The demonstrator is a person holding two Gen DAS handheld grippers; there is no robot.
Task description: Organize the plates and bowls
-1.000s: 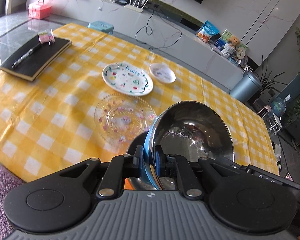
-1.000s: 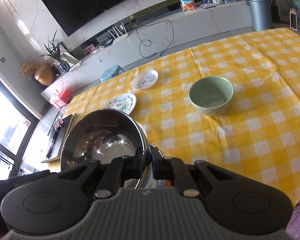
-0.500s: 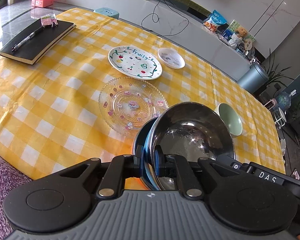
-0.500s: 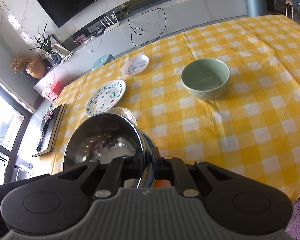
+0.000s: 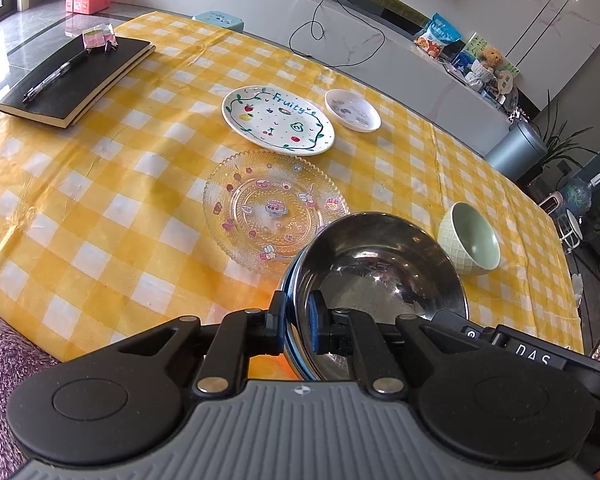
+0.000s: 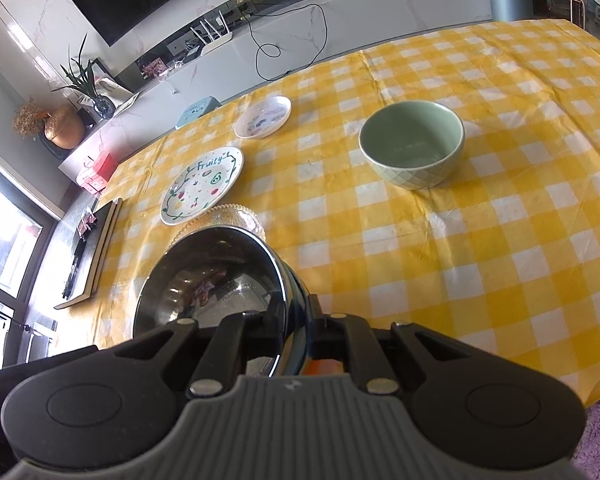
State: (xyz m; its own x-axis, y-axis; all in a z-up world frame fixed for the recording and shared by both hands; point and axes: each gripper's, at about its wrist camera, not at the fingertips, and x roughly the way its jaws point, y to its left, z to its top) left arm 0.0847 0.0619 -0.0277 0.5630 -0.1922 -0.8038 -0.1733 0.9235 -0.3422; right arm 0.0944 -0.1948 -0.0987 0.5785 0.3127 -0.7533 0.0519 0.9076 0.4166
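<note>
The left gripper clamps the steel bowl's rim between its jaws. Just ahead lies the glass plate; beyond it the fruit plate; ahead-right the green bowl.

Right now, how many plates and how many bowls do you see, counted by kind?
Plates: 3 (white round "Fruity" ceramic plate, small white patterned dish, clear beaded glass plate)
Bowls: 2 (shiny steel bowl with blue rim, pale green ceramic bowl)
Total: 5
</note>
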